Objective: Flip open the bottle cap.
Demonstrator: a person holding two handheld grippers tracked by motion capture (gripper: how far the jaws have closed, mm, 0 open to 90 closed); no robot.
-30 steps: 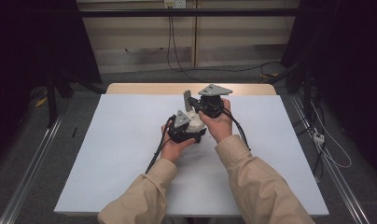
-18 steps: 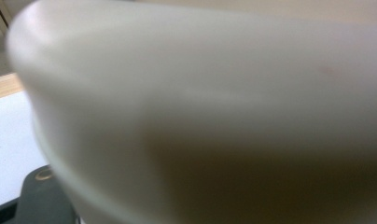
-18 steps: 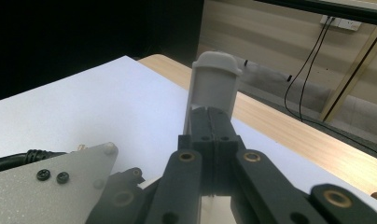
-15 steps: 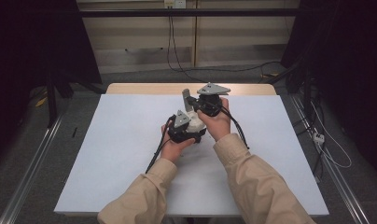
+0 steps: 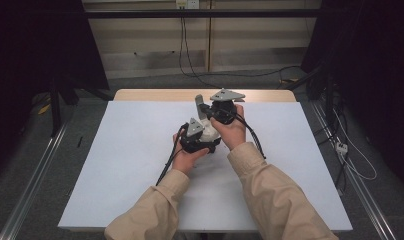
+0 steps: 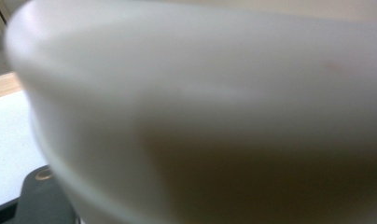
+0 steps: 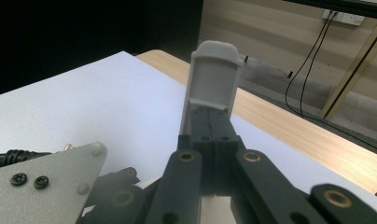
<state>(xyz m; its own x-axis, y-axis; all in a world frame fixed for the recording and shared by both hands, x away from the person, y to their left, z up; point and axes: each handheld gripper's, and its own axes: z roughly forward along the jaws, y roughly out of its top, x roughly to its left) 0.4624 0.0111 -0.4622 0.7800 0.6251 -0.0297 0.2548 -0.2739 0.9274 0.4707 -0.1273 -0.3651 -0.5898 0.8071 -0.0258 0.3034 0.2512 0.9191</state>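
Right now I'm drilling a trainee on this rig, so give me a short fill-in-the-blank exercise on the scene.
1. The jaws of the right gripper are pressed ____.
2. The white table has a far edge of bare ____.
3. The left gripper lies ____ the person than the right one.
4. The person's sleeves are ____ in colour.

Missing words: together; wood; nearer; beige

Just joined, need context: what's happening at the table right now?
A person in tan sleeves holds the two grippers close together over the middle of the white table. The right gripper, farther from the person, has its jaws pressed together, grey pads pointing up; nothing shows between them. The left gripper sits just in front of and below it; its own camera is blocked by a blurred pale surface very close to the lens, so its jaw state can't be read. I see no loose object on the table.
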